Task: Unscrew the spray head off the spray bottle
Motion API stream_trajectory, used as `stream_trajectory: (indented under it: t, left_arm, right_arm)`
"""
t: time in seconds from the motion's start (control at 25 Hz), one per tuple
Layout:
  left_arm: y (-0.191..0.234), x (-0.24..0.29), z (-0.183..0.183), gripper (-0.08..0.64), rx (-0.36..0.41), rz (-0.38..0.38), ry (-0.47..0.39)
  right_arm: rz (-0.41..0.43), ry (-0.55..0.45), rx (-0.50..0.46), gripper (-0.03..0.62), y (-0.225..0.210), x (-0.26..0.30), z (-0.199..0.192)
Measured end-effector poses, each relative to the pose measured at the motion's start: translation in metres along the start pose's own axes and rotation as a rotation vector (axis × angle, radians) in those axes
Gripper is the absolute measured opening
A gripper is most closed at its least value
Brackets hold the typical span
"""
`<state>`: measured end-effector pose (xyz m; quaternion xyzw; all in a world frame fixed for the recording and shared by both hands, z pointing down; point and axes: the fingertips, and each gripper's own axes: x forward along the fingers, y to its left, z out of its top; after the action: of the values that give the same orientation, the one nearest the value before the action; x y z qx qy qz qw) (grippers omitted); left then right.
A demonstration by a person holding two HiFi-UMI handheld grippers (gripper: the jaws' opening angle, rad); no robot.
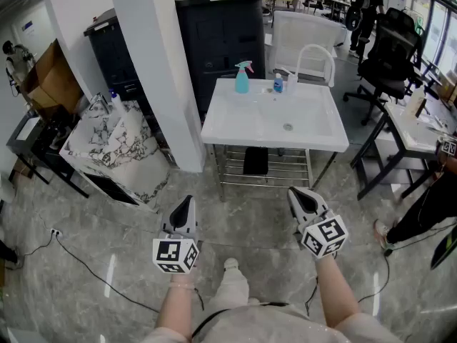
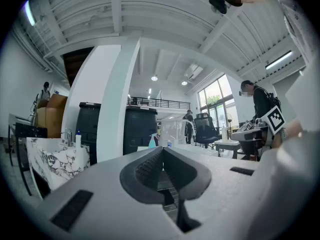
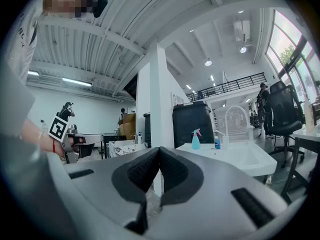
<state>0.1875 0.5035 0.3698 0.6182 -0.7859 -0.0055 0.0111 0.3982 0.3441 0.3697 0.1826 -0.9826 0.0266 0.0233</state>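
Note:
A teal spray bottle [image 1: 242, 77] with a pink-tipped spray head stands upright at the back left of a white sink unit [image 1: 235, 131]. It also shows in the right gripper view as the spray bottle [image 3: 195, 140] and, small, in the left gripper view as the spray bottle [image 2: 151, 142]. My left gripper [image 1: 187, 201] and right gripper [image 1: 295, 194] hang over the floor well in front of the sink, far from the bottle. Both are shut with nothing between the jaws, as the left gripper [image 2: 162, 151] and right gripper [image 3: 159, 150] views confirm.
A small blue bottle [image 1: 278, 83] and a white arched faucet [image 1: 315, 56] sit at the sink's back edge. A white pillar [image 1: 153, 63], black cabinets [image 1: 221, 34], a marble-patterned table [image 1: 114, 148], an office chair [image 1: 389, 56] and a desk [image 1: 407, 131] surround the sink. A person [image 1: 368, 6] stands far back.

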Motion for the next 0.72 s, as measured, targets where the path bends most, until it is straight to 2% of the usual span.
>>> stream_trajectory:
  t: [0.4,0.72]
  left_arm:
    - [0.050,0.069,-0.010,0.005,-0.024,-0.004,0.014]
    - [0.085,0.125,-0.014,0.005,-0.025,-0.035,0.031]
  right_arm:
    - [-0.018,0.039,0.008,0.003,-0.033,0.076,-0.011]
    - [-0.059,0.047,0.019,0.003,-0.060,0.132,-0.012]
